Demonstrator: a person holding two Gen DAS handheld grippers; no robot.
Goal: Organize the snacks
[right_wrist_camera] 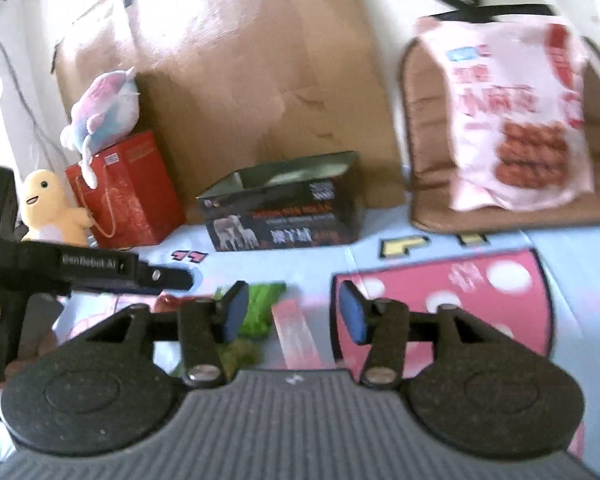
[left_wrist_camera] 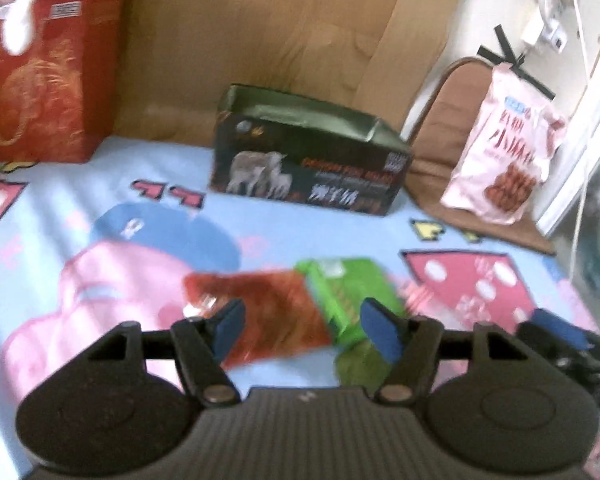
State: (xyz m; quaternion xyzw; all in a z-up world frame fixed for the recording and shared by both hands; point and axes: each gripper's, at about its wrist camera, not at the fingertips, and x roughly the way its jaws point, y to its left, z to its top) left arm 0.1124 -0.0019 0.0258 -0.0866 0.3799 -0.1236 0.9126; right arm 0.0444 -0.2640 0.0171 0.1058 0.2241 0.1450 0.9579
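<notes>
A red snack packet [left_wrist_camera: 272, 312] and a green snack packet [left_wrist_camera: 348, 296] lie side by side on the cartoon sheet [left_wrist_camera: 100, 208]. My left gripper [left_wrist_camera: 304, 326] is open just above and around them, touching neither that I can tell. An open dark box with an elephant picture [left_wrist_camera: 308, 160] stands behind them; it also shows in the right wrist view [right_wrist_camera: 284, 208]. A large pink snack bag [left_wrist_camera: 504, 152] leans on a brown cushion [left_wrist_camera: 444, 128]. My right gripper [right_wrist_camera: 290, 312] is open and empty, with the green packet [right_wrist_camera: 260, 308] at its left finger.
A red gift bag [right_wrist_camera: 128, 192] with a plush dolphin [right_wrist_camera: 100, 112] on it and a yellow plush toy [right_wrist_camera: 52, 208] stand at the left. Brown cardboard [right_wrist_camera: 240, 80] leans against the wall behind. The left gripper's body [right_wrist_camera: 80, 272] reaches in from the left.
</notes>
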